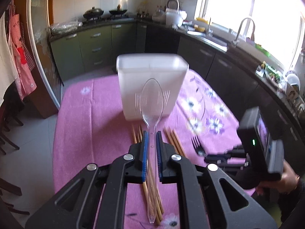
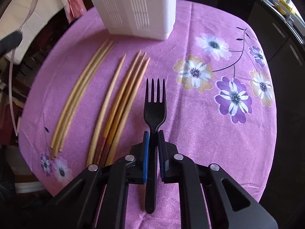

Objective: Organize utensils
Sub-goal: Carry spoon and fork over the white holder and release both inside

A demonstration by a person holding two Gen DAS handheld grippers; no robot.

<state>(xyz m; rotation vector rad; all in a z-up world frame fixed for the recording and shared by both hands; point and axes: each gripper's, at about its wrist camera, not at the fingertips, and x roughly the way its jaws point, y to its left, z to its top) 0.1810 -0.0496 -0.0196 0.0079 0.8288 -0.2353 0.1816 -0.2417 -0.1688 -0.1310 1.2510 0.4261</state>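
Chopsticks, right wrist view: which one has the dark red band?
The chopstick second from the left in the four by the fork; dark red band near its thick end. The others are plain wood.

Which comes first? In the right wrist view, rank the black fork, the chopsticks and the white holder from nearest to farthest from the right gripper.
1. black fork: gripped between the pads of the right gripper.
2. chopsticks: lying on the cloth just left of the fork.
3. white holder: standing at the table's far side, beyond the chopstick tips.
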